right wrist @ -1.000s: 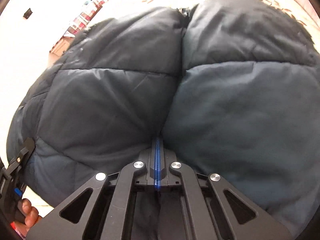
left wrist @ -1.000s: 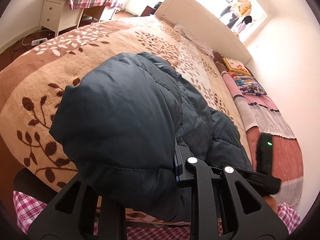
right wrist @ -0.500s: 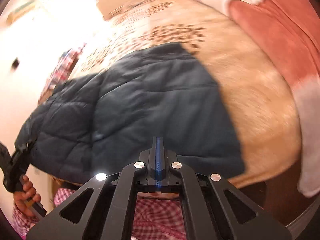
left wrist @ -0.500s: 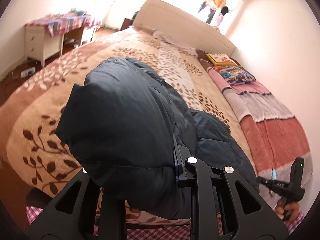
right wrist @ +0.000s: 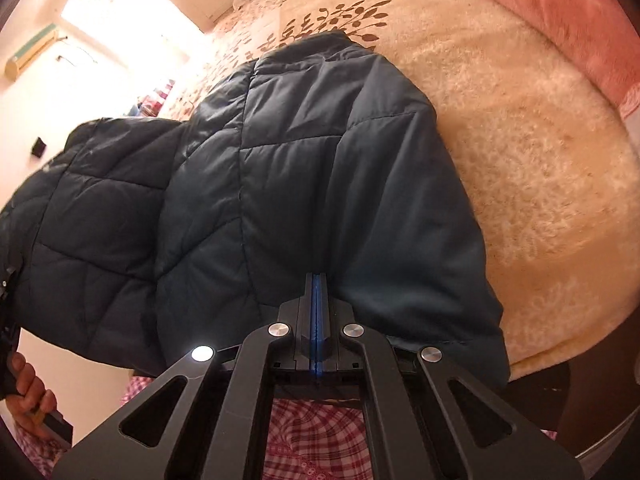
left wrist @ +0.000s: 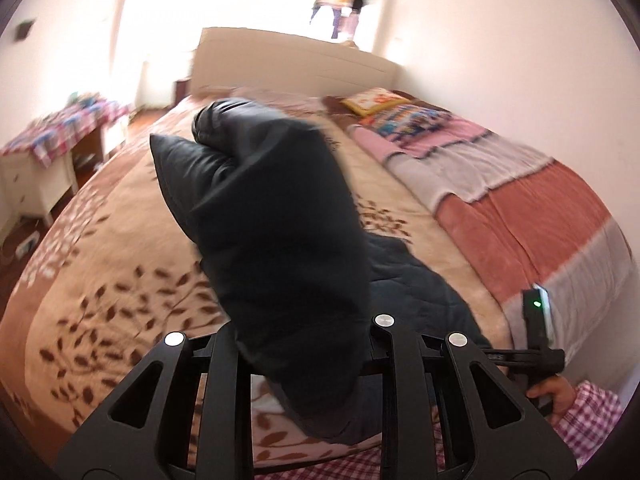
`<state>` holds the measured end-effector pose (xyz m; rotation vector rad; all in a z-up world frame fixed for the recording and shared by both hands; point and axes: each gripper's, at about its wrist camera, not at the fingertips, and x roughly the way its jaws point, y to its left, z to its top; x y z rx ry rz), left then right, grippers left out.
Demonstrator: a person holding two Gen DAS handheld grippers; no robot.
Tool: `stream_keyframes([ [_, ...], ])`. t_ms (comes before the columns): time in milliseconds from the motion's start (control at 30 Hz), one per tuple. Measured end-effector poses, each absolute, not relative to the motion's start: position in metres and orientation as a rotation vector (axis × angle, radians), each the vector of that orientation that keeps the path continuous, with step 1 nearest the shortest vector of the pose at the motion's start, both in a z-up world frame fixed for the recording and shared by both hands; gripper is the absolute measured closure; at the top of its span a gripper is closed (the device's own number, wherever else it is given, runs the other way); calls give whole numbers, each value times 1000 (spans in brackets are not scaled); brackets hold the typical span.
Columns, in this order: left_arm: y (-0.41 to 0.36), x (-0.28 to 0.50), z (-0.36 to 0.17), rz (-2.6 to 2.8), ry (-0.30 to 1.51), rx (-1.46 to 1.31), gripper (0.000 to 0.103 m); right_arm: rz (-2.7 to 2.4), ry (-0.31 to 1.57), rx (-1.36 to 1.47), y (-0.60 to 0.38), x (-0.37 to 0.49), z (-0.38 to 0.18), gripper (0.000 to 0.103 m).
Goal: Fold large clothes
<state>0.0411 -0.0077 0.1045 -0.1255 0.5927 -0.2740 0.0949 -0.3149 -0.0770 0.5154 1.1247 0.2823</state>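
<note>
Bed [left wrist: 132, 216]: fills the middle of the left wrist view, headboard [left wrist: 296, 60] at its far end, below the window [left wrist: 224, 4].
Jacket [right wrist: 304, 184]: on the near part of the bed; one end lifted in front of the left gripper [left wrist: 304, 332], the rest lying to the right toward the right gripper [right wrist: 317, 292].
Striped blanket [left wrist: 520, 208]: along the bed's right side, next to the wall.
Cushion [left wrist: 374, 102]: at the far end of that blanket, near the headboard.
Side table [left wrist: 44, 160]: left of the bed, against the wall.
Hanging clothes [left wrist: 340, 0]: behind the headboard, at the window.
</note>
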Motion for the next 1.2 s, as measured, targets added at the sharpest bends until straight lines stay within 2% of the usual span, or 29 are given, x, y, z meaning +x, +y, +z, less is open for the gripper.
stream_keyframes([
  [300, -102, 46, 96, -535, 627, -3, 81, 320, 1127, 646, -332, 83, -85, 103],
  [567, -164, 57, 49, -695, 763, 71, 80, 349, 1141, 753, -344, 75, -95, 103],
  [867, -195, 58, 4, -780, 860, 147, 74, 372, 1134, 892, -365, 58, -105, 103],
  [1067, -203, 56, -12, -791, 880, 163, 72, 203, 1060, 812, -407, 28, -78, 103],
  [1133, -203, 54, -13, -791, 877, 167, 70, 125, 1016, 763, -419, 21, -60, 101],
  [1200, -206, 52, -13, -798, 880, 167, 63, 100, 950, 730, -424, 15, -32, 101],
])
